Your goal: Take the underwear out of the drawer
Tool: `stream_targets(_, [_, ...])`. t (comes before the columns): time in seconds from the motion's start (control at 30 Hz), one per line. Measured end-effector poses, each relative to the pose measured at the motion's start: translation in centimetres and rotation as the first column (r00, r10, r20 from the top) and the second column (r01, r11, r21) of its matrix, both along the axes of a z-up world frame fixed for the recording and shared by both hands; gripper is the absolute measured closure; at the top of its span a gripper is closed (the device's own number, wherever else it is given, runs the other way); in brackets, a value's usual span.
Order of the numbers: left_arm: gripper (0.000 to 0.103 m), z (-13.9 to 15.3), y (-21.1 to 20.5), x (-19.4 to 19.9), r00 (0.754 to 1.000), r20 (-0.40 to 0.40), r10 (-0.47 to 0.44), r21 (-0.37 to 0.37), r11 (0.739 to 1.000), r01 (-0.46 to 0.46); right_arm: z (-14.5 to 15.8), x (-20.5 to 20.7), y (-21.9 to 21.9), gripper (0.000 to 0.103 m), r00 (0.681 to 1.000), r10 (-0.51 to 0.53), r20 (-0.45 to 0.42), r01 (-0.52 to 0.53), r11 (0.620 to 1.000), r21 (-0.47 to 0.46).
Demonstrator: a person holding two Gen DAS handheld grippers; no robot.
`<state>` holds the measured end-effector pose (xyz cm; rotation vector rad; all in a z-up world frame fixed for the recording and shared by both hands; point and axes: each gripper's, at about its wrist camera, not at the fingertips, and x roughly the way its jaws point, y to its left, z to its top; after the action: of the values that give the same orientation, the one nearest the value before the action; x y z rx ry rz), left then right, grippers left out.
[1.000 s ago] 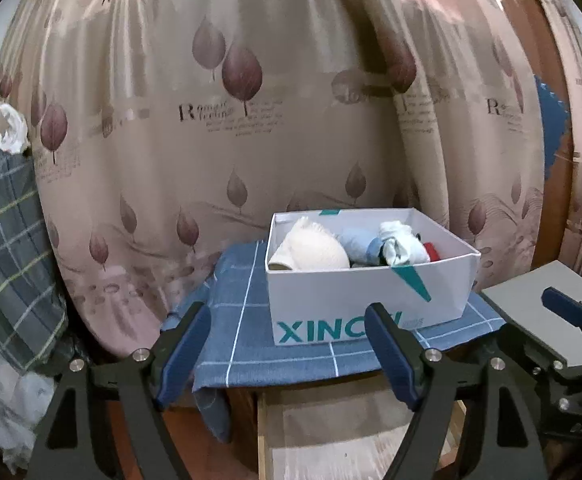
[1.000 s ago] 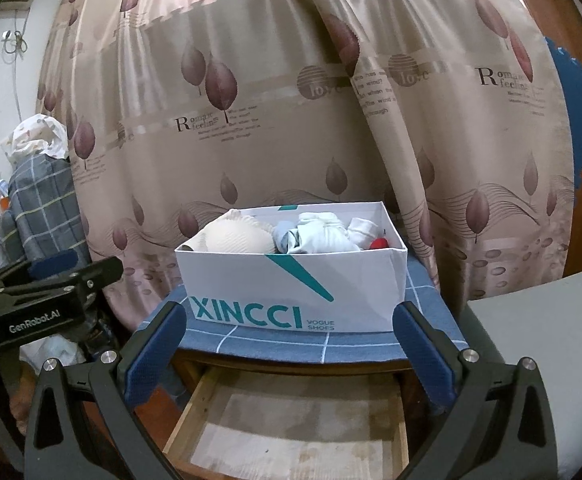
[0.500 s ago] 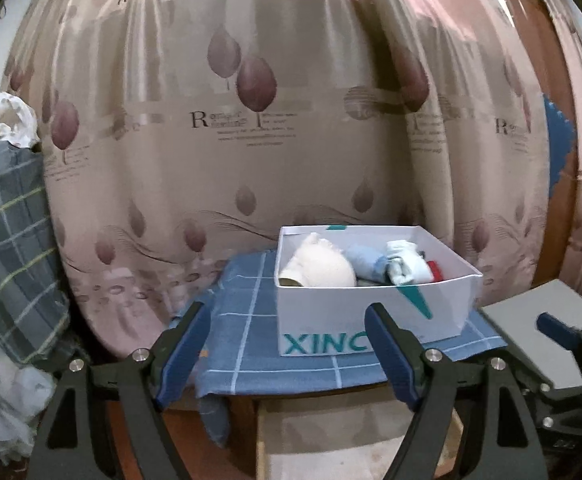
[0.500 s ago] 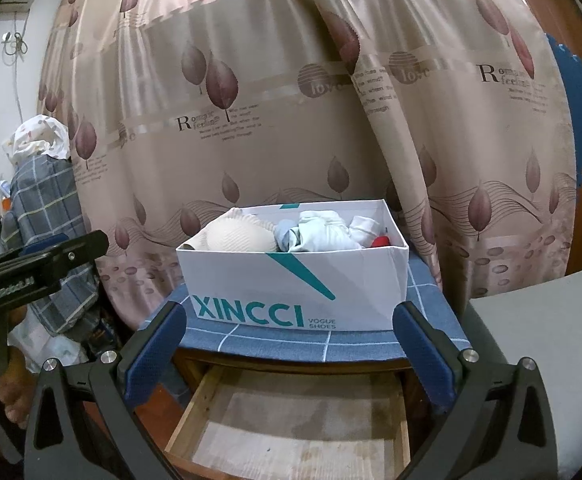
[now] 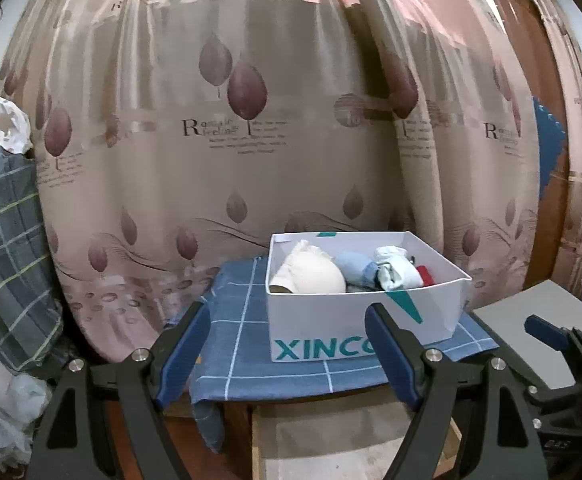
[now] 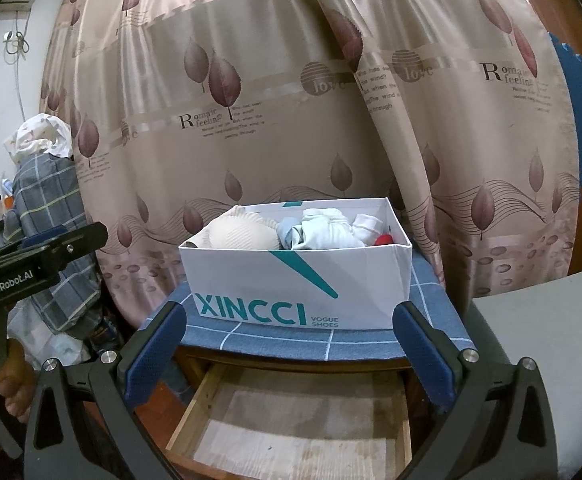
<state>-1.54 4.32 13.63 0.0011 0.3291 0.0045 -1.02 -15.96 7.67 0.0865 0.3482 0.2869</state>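
Left gripper (image 5: 287, 354): we find the jaws wide apart, holding nothing.
Right gripper (image 6: 289, 354): we find the jaws wide apart, likewise empty.
Drawer (image 6: 291, 420): we see it pulled open just below and between the right jaws; only its pale lined bottom shows.
Cloth (image 6: 275, 338): blue check, just beyond the jaw tips, draped over the cabinet top above the drawer.
Box (image 6: 303, 284): white shoe box on the cloth, ahead of both jaw pairs.
Underwear (image 6: 239, 234): we note a cream piece in the box's left end, with pale blue bundles (image 6: 323, 234) beside it.
Curtain (image 6: 291, 100): leaf print, farthest back, behind the box.
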Motion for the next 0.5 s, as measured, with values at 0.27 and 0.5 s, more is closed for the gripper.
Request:
stream_targets(0.27, [0.021, 0.14, 0.42, -0.15, 0.996, -0.005, -0.088, -0.070, 0.994, 0.087, -0.07, -0.01, 0.06, 0.000, 1.000, 0.003, -0.002, -0.003, 1.000, 0.003])
stream_targets(0.5, [0.020, -0.19, -0.08, 0.43, 0.996, -0.043, -0.082, -0.047, 0.996, 0.080, -0.11, -0.06, -0.01, 0.000, 1.000, 0.011, 0.000, -0.011, 1.000, 0.000])
